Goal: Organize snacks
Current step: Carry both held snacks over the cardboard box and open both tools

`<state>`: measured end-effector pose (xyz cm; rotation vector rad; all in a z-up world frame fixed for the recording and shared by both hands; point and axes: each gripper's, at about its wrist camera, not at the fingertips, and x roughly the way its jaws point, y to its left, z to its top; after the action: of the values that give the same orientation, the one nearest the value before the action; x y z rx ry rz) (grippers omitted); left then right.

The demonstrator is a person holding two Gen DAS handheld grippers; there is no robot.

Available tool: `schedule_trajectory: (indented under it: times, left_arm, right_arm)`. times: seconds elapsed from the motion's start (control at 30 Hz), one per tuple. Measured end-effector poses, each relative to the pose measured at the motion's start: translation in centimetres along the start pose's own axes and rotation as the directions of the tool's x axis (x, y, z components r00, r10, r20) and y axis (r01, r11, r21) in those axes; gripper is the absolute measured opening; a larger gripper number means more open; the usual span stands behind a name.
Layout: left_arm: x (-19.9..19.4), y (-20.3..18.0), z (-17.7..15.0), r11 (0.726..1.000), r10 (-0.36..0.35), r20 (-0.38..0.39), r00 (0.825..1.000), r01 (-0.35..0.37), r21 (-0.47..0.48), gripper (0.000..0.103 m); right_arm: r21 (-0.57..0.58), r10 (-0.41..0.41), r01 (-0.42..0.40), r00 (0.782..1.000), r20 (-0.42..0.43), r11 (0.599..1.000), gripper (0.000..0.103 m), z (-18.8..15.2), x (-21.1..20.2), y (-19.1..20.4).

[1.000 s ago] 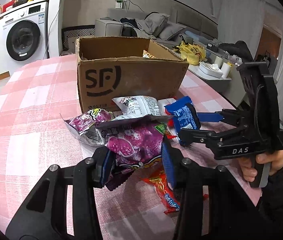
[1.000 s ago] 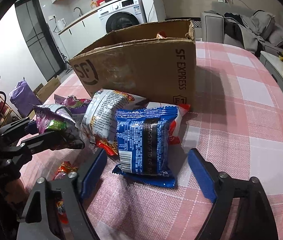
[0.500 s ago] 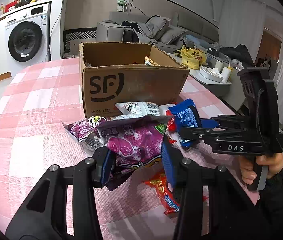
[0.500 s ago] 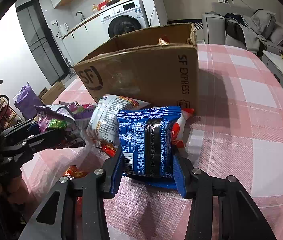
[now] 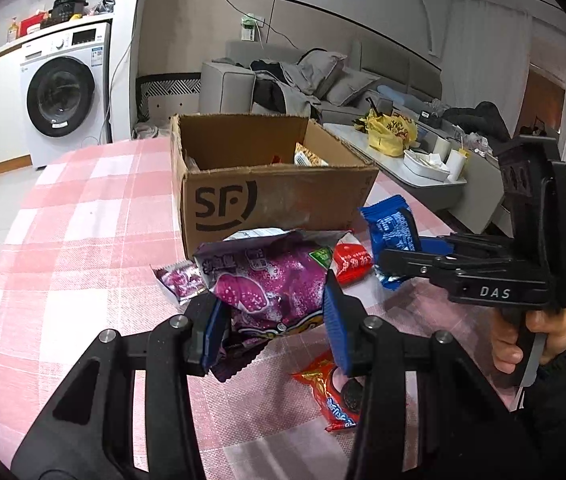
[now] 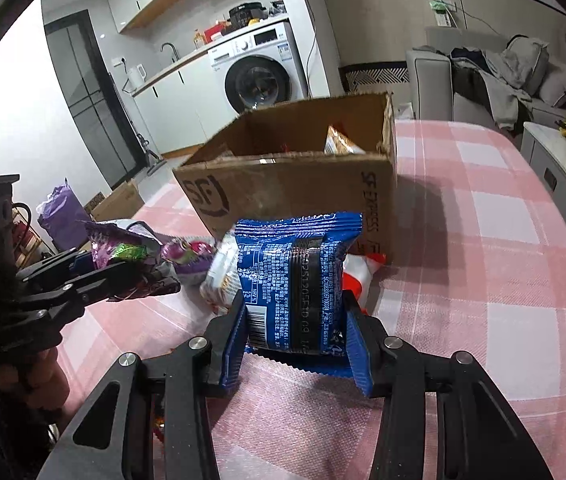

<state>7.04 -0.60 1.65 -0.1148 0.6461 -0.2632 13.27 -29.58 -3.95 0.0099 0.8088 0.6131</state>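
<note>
My left gripper (image 5: 275, 322) is shut on a purple snack bag (image 5: 271, 280), held a little above the table in front of the open cardboard box (image 5: 275, 196). To its right, my right gripper (image 5: 403, 256) holds a blue packet (image 5: 391, 224). In the right wrist view, the right gripper (image 6: 295, 346) is shut on the blue packet (image 6: 295, 272), lifted clear of the cloth before the box (image 6: 295, 184). The left gripper (image 6: 123, 276) with the purple bag (image 6: 123, 248) shows at the left. One snack packet (image 5: 309, 156) lies inside the box.
Loose snacks lie before the box: a red-and-white packet (image 5: 351, 262), a small purple packet (image 5: 179, 282), a red cookie packet (image 5: 335, 392) and a white packet (image 6: 223, 280). The pink checked tablecloth (image 5: 83, 240) spreads left. A side table with a yellow bag (image 5: 391, 136) stands right.
The right gripper shut on the blue packet and raised it off the table. The left gripper rose with the purple bag. The box now appears lower, its inside more visible.
</note>
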Motion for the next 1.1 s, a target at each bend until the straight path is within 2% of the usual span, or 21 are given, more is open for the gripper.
schedule_trajectory:
  times: [0.27, 0.73, 1.1]
  left_arm:
    - [-1.8, -0.4, 1.1, 1.000, 0.026, 0.033, 0.999, -0.026, -0.001, 0.041]
    - [-4.0, -0.5, 5.4, 0.996, 0.092, 0.111, 0.990, -0.093, 0.009, 0.041]
    - [-2.6, -0.1, 9.0, 0.992, 0.127, 0.130, 0.983, -0.128, -0.001, 0.041]
  right_arm:
    - [-0.012, 0.009, -0.009, 0.999, 0.044, 1.000, 0.045, 1.0, -2.1, 0.5]
    - [-0.025, 0.015, -0.013, 0.993, 0.118, 1.000, 0.045, 4.5, -4.4, 1.4]
    - [-0.026, 0.018, -0.015, 0.990, 0.141, 1.000, 0.045, 7.5, -4.1, 1.0]
